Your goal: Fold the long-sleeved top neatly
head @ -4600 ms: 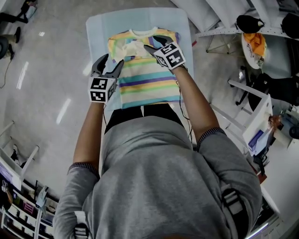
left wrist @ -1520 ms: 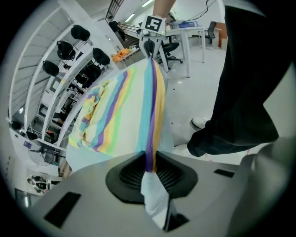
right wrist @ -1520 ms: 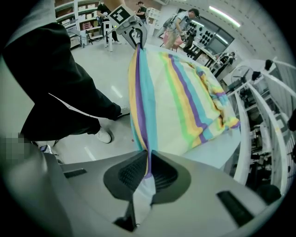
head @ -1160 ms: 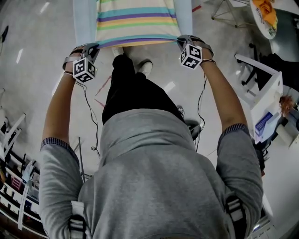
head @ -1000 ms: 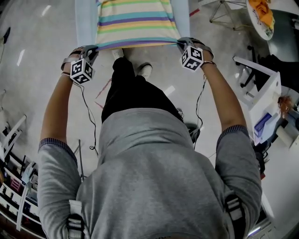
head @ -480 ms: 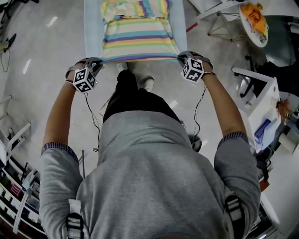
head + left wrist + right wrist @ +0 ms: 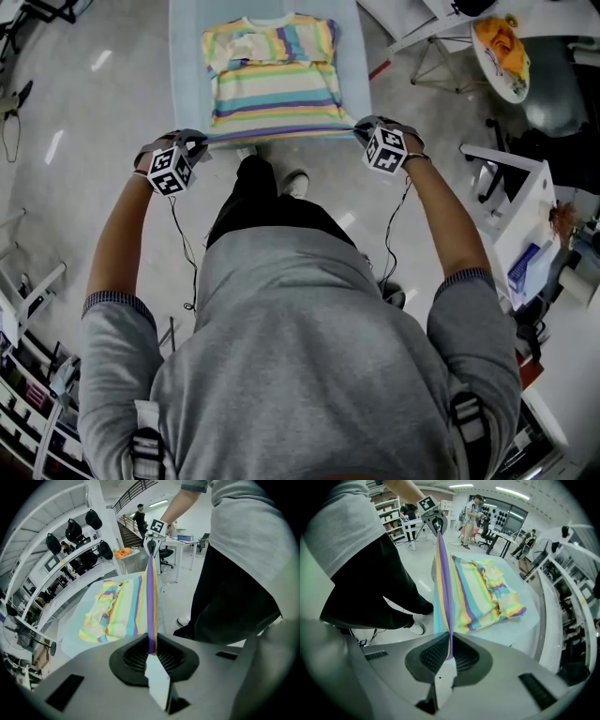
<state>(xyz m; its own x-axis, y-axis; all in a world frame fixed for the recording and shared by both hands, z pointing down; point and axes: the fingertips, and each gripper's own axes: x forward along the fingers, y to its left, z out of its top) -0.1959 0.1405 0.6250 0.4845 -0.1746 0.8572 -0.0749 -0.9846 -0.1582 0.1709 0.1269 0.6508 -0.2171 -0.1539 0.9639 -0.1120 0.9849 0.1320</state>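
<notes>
Since the earliest frame, where both tools hovered over the chest of the garment, the left tongs (image 7: 197, 142) and the right tongs (image 7: 362, 127) have come back to the near edge and taken hold there. Nearest, the person's grey jumper (image 7: 309, 356) fills the lower part of the head view, with black trousers (image 7: 267, 202) and a white shoe (image 7: 296, 182) on the floor beyond it. Each pair of tongs is pressed together on one near corner of the striped top (image 7: 272, 84), left on the left corner, right on the right. Each gripper view shows the purple hem (image 7: 279, 134) pinched edge-on between the ribbed pads. The hem runs taut from one pair to the other, raised just off the near edge of the tabletop (image 7: 187, 56). Beyond it, the rest of the top lies flat on the tabletop's pale blue cover (image 7: 349, 47), its sleeves folded across the chest and its collar at the far end.
</notes>
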